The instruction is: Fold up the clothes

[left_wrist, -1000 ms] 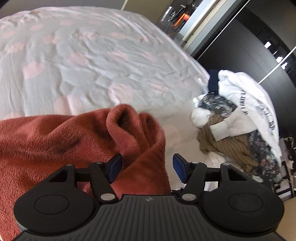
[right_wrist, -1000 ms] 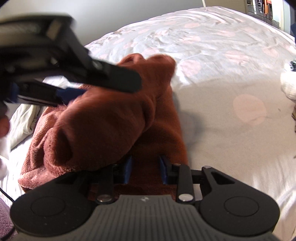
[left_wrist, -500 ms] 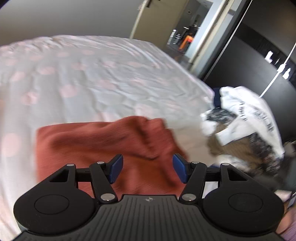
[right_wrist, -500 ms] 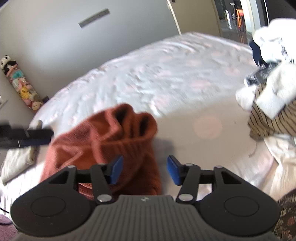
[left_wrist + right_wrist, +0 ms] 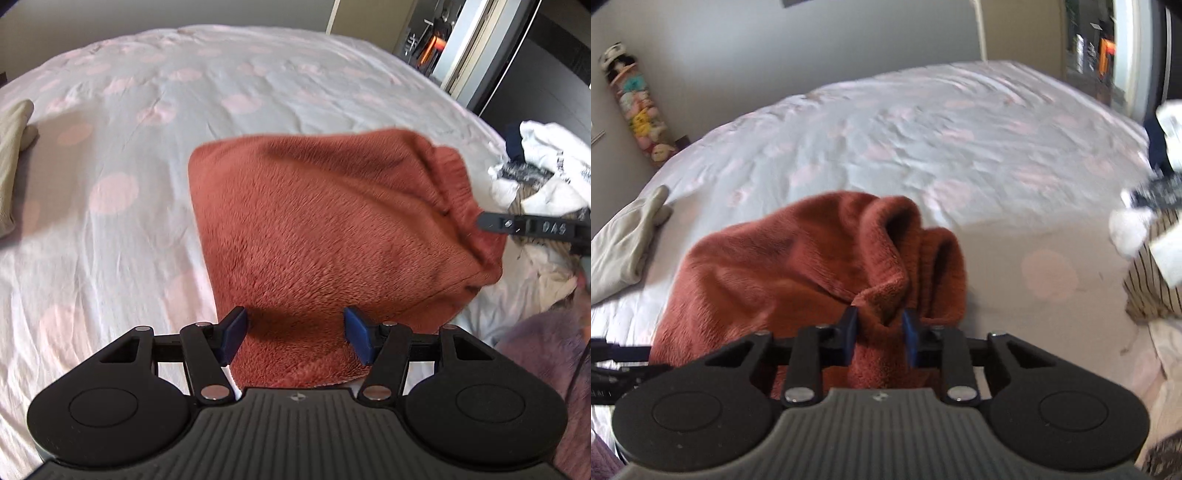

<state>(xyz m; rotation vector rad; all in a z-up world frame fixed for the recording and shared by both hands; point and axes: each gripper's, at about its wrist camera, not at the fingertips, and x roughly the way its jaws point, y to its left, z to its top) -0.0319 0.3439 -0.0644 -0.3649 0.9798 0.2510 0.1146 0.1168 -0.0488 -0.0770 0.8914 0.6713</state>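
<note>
A: Garment first?

B: Rust-red fleece garment [image 5: 332, 236], thick fuzzy pile, folded into a rough slab on the white bedsheet with pale pink dots [image 5: 147, 110]. In the right wrist view its far end bunches into two open tube-like folds with ribbed edges [image 5: 912, 251].

A: Right gripper?

B: Right gripper [image 5: 880, 334] has just been closing, jaws now narrow, blue pads pressed on a pinched fold of the fleece at its near edge. Fabric clearly between them, so it's holding. From the left view the black finger [image 5: 532, 227] shows at the garment's right corner, which looks lifted off the sheet.

A: Left one?

B: Left gripper [image 5: 295, 338] stands about half spread, jaws well apart. The garment's near edge lies between and under the blue pads [image 5: 232, 332], but neither pad presses it, so nothing is gripped. It has closed a touch.

A: Anything around the garment?

B: Beige folded cloth [image 5: 624, 251] left of the garment, well apart. Heap of mixed clothes, white, striped and dark print [image 5: 543, 177], right of the garment, near its held corner. A purple fuzzy fabric [image 5: 546, 354] just off its near right side.
</note>
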